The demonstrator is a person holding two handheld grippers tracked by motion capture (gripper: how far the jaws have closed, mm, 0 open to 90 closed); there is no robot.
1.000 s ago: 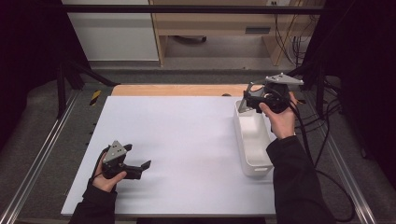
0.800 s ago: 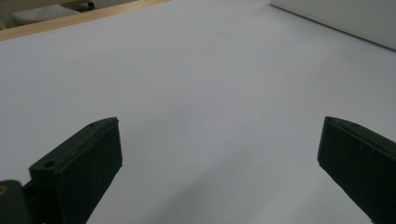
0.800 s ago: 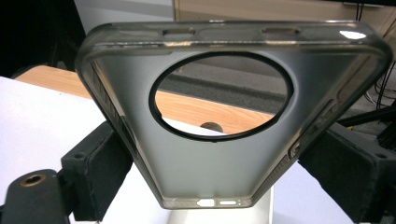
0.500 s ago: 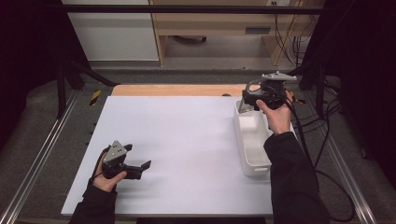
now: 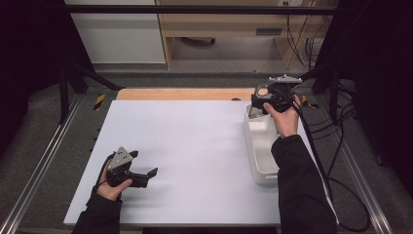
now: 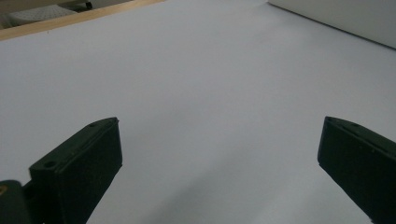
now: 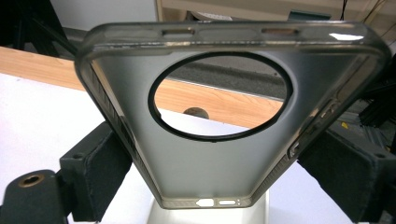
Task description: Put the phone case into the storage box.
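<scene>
phone case held over bin, left gripper idle

right gripper (image 5: 260,101): jaws closed on the two long sides of a translucent grey phone case (image 7: 229,116) with a round camera cutout, held above the far end of a white bin (image 5: 260,156) at the table's right side. left gripper (image 5: 146,174): jaws spread wide, holding nothing, low over the white table (image 5: 195,146) near its front left corner. wooden strip (image 5: 185,94) along the far edge.

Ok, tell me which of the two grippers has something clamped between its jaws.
The right gripper, above the far end of the white tray: it is shut on a translucent phone case. The left gripper is open over bare white table.
</scene>
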